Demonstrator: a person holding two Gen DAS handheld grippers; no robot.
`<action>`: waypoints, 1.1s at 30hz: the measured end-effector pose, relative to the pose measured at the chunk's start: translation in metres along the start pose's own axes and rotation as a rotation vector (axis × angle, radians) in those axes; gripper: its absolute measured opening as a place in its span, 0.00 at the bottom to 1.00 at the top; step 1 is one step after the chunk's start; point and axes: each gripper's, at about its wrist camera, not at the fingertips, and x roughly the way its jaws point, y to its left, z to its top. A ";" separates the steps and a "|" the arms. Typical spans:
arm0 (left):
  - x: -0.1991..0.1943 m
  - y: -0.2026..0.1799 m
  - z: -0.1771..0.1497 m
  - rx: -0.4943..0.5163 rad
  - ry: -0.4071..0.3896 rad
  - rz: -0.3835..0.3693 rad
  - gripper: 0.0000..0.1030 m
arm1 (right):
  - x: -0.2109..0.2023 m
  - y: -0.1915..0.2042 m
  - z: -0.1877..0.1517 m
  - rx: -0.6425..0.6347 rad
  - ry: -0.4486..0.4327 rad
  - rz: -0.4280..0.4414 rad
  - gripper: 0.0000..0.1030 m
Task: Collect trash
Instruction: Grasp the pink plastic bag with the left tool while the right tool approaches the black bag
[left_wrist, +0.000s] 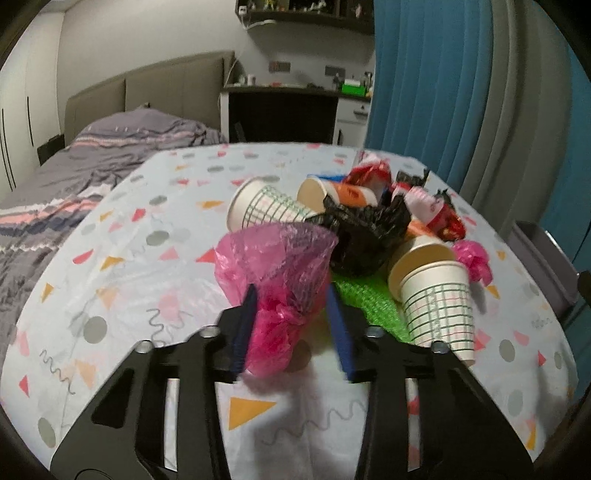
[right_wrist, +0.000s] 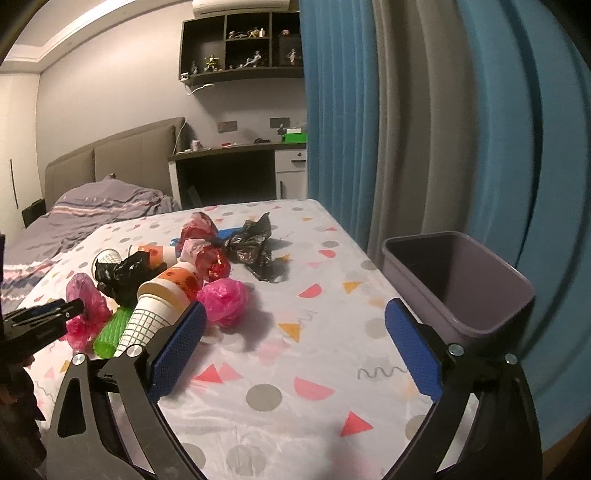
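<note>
A: Pink film, crumpled: the pink bag (left_wrist: 275, 291) lay at the near left edge of the trash pile, and the left gripper (left_wrist: 291, 314) had its jaws drawn narrow around the knotted lower part. Left pad was against the plastic. A small gap seemed to remain at the right pad, so I judged it not yet pinched.

B: Handling?

A: Judged very light, soft, slick. It would crush rather than resist, and thin film could slip out of a loose pinch. The bunched knot looked the best hold, since the flared top would only stretch.

B: Right side?

A: Right gripper (right_wrist: 295, 347) stood wide, nothing between the pads, over bare cloth near the bin (right_wrist: 458, 295), which sat at the right edge of the table and looked empty.

B: Neighbours?

A: A green roll (left_wrist: 369, 302) just right of the bag, a black bag (left_wrist: 364, 236) behind it, paper cups (left_wrist: 436, 295) on their sides further right. A lift might drag the roll.

B: Surface, room?

A: Table (right_wrist: 280, 406) under a white cloth with coloured shapes, slightly wrinkled. Bed (left_wrist: 92, 162) far left, desk (left_wrist: 284, 110) at the far wall, blue curtain (right_wrist: 480, 129) on the right.
</note>
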 end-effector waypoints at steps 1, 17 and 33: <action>0.001 0.000 -0.001 -0.004 0.002 -0.007 0.20 | 0.001 0.002 0.001 -0.002 0.002 0.011 0.89; -0.022 0.034 -0.001 -0.067 -0.053 -0.001 0.26 | 0.020 0.095 0.011 -0.102 0.062 0.271 0.74; 0.032 0.029 0.011 -0.055 0.061 -0.090 0.27 | 0.031 0.106 0.010 -0.135 0.080 0.240 0.74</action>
